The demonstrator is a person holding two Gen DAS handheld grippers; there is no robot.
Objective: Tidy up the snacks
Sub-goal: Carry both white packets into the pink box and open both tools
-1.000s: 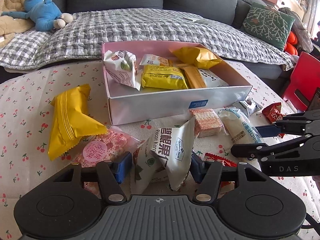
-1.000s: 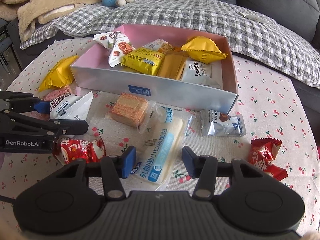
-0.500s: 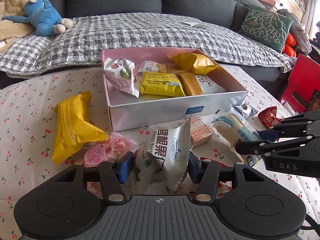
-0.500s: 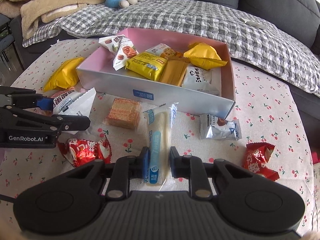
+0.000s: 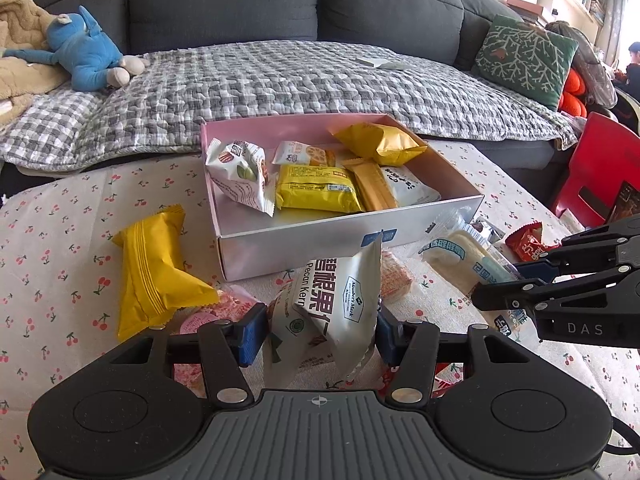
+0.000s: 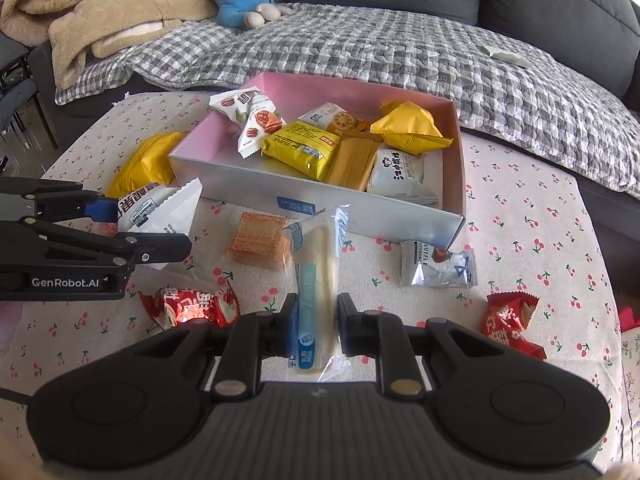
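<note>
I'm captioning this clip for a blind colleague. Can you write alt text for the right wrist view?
The right gripper is shut on a long clear-wrapped white snack stick, in front of a pink box partly filled with snack packets. The left gripper holds a white pecan packet; other snacks lie on the cherry-print tablecloth.

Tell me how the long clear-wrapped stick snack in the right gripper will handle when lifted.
The stick snack is gripped at one end by the right gripper, so it may droop. Its glossy film looks slippery. Probably light.
</note>
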